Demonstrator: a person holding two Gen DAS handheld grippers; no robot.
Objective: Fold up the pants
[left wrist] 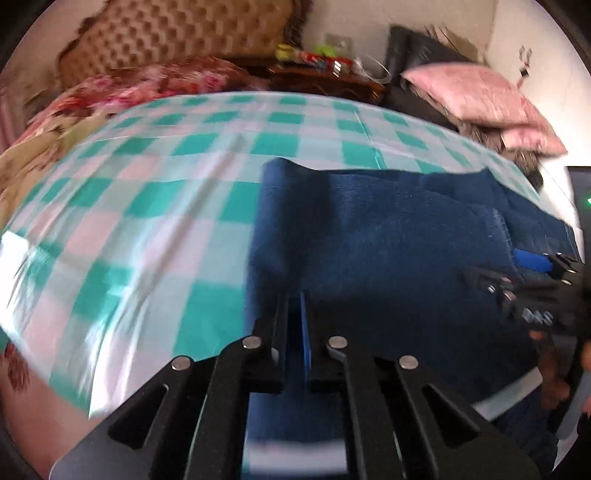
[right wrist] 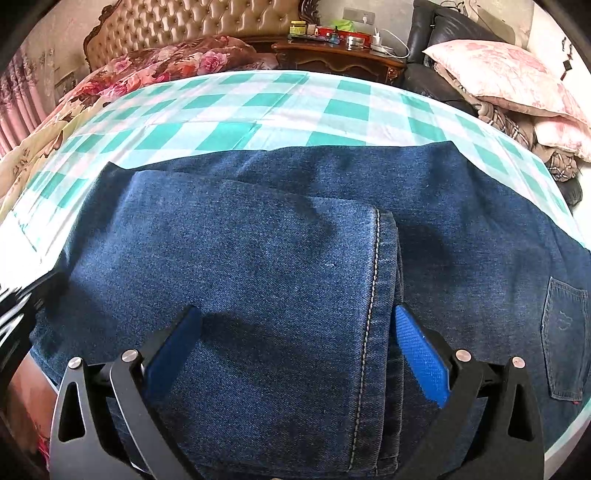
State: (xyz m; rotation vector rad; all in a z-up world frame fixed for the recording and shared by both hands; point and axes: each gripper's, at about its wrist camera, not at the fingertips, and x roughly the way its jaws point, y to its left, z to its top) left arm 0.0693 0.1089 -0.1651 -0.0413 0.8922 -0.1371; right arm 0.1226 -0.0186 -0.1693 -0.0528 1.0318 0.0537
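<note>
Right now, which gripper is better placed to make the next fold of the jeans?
Right. The right gripper is open, its fingers straddling the stitched hem of the jeans. The left gripper looks shut, over the jeans' left edge.

Folded jeans [right wrist: 258, 258] on checked sheet [right wrist: 236, 107] — right hand-held gripper [right wrist: 297, 343] spread wide above.

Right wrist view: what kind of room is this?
Most likely a home bedroom: a tufted headboard, a cluttered wooden nightstand and pink pillows surround the bed's checkered sheet, where the jeans lie.
</note>
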